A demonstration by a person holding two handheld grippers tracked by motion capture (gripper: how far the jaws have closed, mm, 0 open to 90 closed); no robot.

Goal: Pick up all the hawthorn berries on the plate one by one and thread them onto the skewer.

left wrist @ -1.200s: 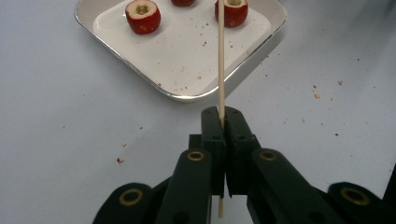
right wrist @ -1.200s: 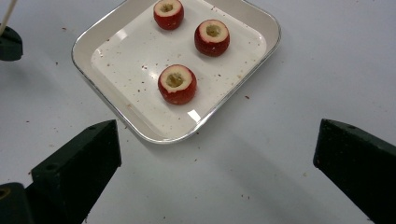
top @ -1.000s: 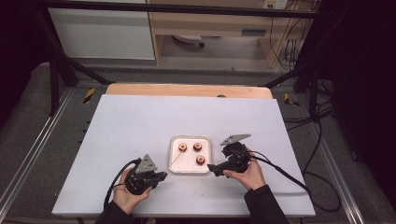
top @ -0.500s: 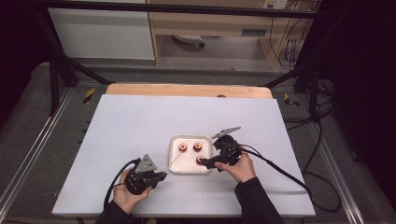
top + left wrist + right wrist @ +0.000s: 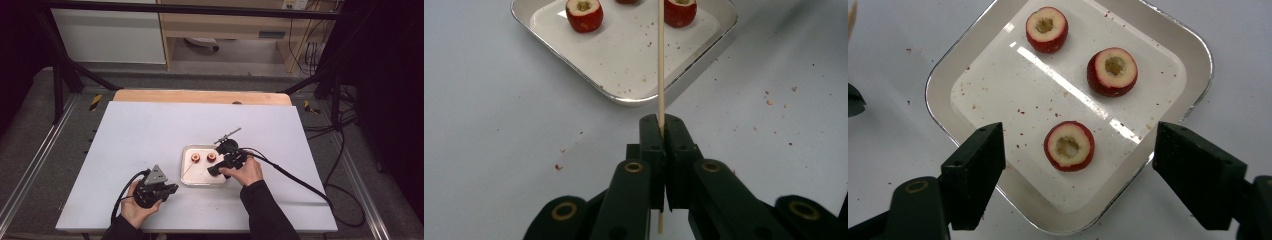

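Here the left claw [image 5: 663,131] is gripping the skewer [image 5: 660,60], pointing lengthwise toward the tray [image 5: 624,95]; the right claw [image 5: 1075,165], closing, is straddling a fruit [image 5: 1068,145] untouched.

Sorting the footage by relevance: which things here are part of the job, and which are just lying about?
In the job: wooden skewer held in the left gripper; three cored red fruits, nearest; white tray; right gripper, jaws just closing around that fruit.

Lying about: crumbs on the table.
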